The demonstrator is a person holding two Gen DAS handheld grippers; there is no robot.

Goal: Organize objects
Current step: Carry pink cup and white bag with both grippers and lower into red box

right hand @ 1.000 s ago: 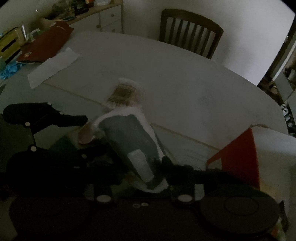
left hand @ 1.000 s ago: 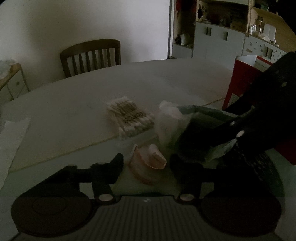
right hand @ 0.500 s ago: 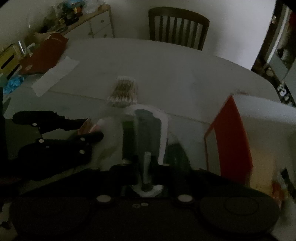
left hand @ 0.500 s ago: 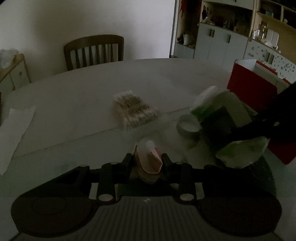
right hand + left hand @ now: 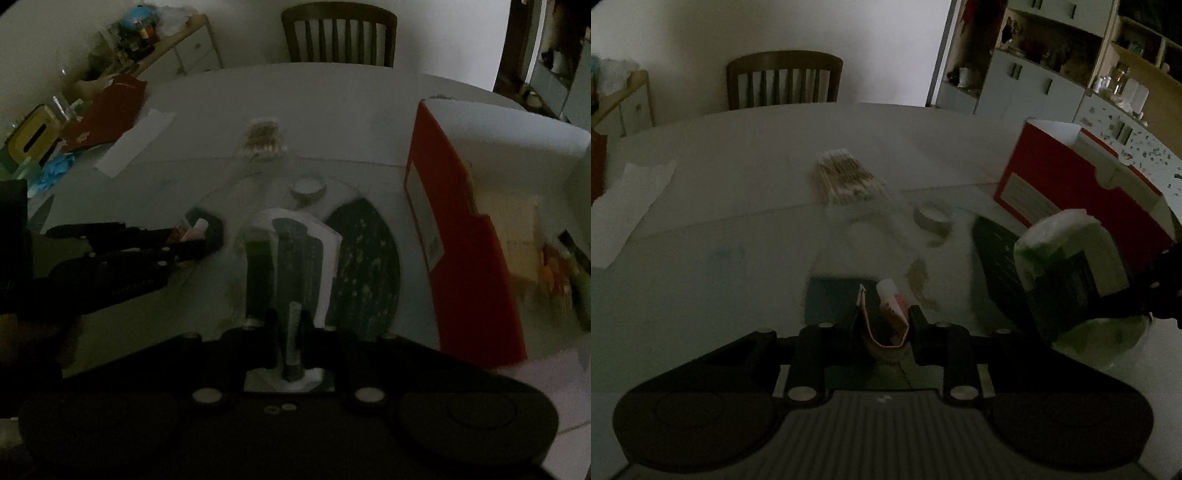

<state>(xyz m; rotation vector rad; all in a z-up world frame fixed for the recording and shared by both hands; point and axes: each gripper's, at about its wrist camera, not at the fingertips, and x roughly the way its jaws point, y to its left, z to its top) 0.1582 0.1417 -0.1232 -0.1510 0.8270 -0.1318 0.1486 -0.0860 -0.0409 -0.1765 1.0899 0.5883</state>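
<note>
Left wrist view shows the left gripper [image 5: 884,325] clamped on a small tube [image 5: 892,301] while the right gripper [image 5: 291,325] pinches a packet [image 5: 291,251], which probably should travel level toward the red box [image 5: 461,236].

Lighting: dim, underexposed, greenish-grey cast in both views. Brightest area: back wall [image 5: 879,44]. Grippers: near-black silhouettes, detail lost. Blur: packet [image 5: 1067,266] at right edge of left view smeared; red box [image 5: 469,258] interior streaked. Distortion: fisheye bowing of table [image 5: 332,99] edges, dark vignetted corners.
</note>
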